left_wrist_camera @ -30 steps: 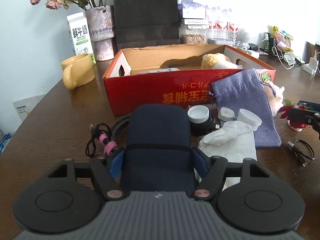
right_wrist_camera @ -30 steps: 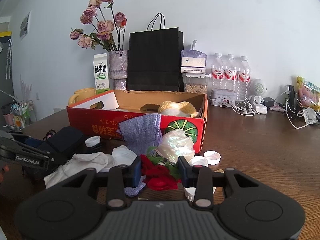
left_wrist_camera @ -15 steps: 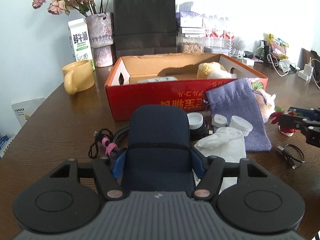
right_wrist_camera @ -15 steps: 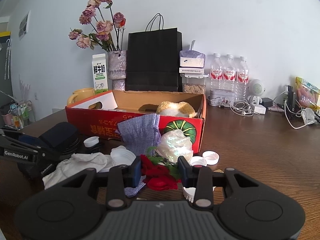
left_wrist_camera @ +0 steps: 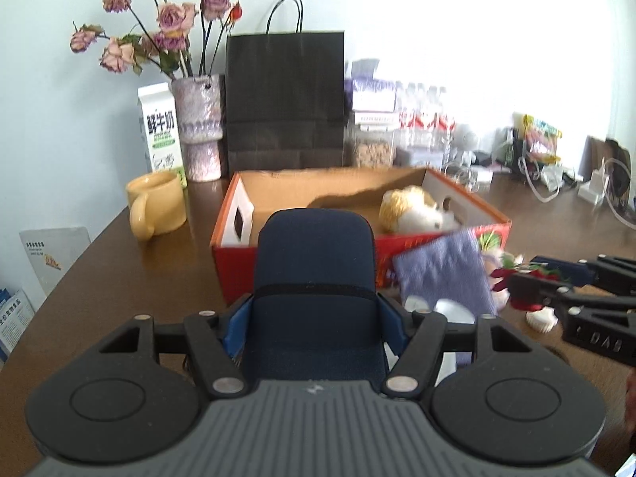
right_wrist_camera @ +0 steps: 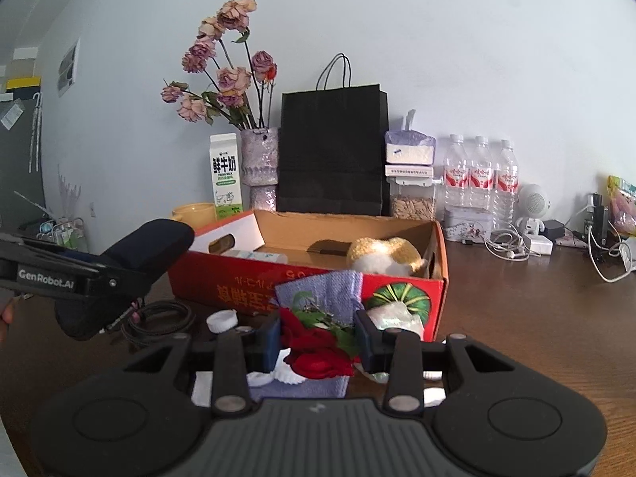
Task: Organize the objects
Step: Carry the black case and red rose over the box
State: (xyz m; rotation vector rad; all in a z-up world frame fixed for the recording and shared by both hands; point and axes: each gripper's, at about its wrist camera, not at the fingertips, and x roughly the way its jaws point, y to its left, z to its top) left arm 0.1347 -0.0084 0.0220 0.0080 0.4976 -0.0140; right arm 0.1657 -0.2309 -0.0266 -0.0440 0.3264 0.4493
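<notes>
My left gripper (left_wrist_camera: 314, 318) is shut on a dark blue case (left_wrist_camera: 314, 278) and holds it in the air in front of the open red cardboard box (left_wrist_camera: 469, 202). The case also shows in the right wrist view (right_wrist_camera: 135, 254). My right gripper (right_wrist_camera: 318, 336) is shut on a red artificial rose (right_wrist_camera: 318, 353) and holds it above the table, in front of the box (right_wrist_camera: 302, 286). A plush toy (right_wrist_camera: 381, 254) lies inside the box. A purple cloth pouch (left_wrist_camera: 441, 270) leans against the box front.
A yellow mug (left_wrist_camera: 157, 206), a milk carton (left_wrist_camera: 159, 131), a vase of dried roses (left_wrist_camera: 200, 127) and a black paper bag (left_wrist_camera: 284, 95) stand behind the box. White caps (right_wrist_camera: 222, 320), a coiled cable (right_wrist_camera: 159, 318) and tissue lie before it. Bottles (right_wrist_camera: 481, 175) and chargers stand at right.
My left gripper has lifted the dark blue case off the table up to box height. My right gripper has lifted the rose a little and now faces the box front.
</notes>
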